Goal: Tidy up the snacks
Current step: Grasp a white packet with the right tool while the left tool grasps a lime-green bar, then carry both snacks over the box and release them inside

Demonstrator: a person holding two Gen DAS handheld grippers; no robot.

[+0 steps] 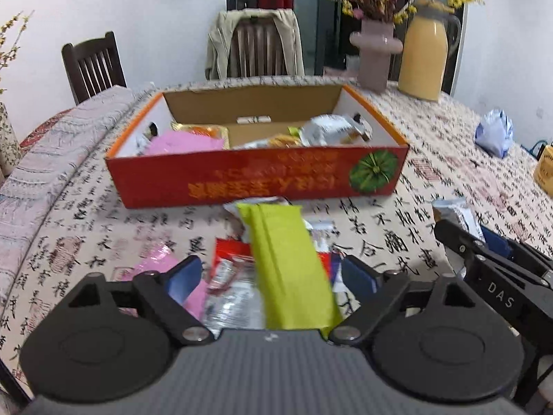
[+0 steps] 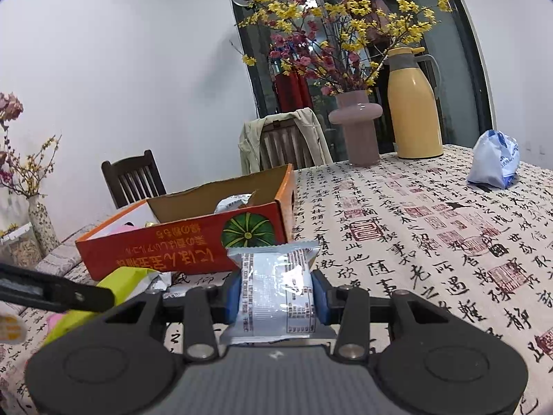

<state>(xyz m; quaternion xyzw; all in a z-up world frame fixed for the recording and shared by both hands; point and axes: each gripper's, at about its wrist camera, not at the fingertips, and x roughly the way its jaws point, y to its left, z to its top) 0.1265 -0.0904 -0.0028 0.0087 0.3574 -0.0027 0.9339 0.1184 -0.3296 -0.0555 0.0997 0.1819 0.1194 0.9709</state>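
On the far left of the table, in the left wrist view, a pink packet [image 1: 155,259] lies half hidden under our left gripper [image 1: 269,276]. That gripper's jaws stand spread, with the green packet [image 1: 287,263] lying between the blue pads but not pressed by either one; the picture is smeared there, so we cannot say for sure whether the near pad brushes it. The green packet's long axis runs away from us, its far end pointing toward the red box [image 1: 255,180] and its near end slipping out of sight under the gripper body. It rests on a loose heap with a red and clear wrapper [image 1: 228,276] just beside it.

Moving right, the red box sits open-topped on the calligraphy tablecloth [image 1: 397,214], already holding several snacks (a pink one at its left end, silvery ones at its right).

Further right, our right gripper [image 2: 276,294] is pinching a grey-white snack packet [image 2: 276,287], both pads pressed onto its sides. The packet is held above the cloth, just short of the box's front wall, its long axis pointing forward along the fingers and its crimped far end toward the box.

We judge the step in hand to be carrying this packet to the box. The next move calls for lifting it over the front wall and releasing inside, while the left hand needs to close squarely across the green packet's width.
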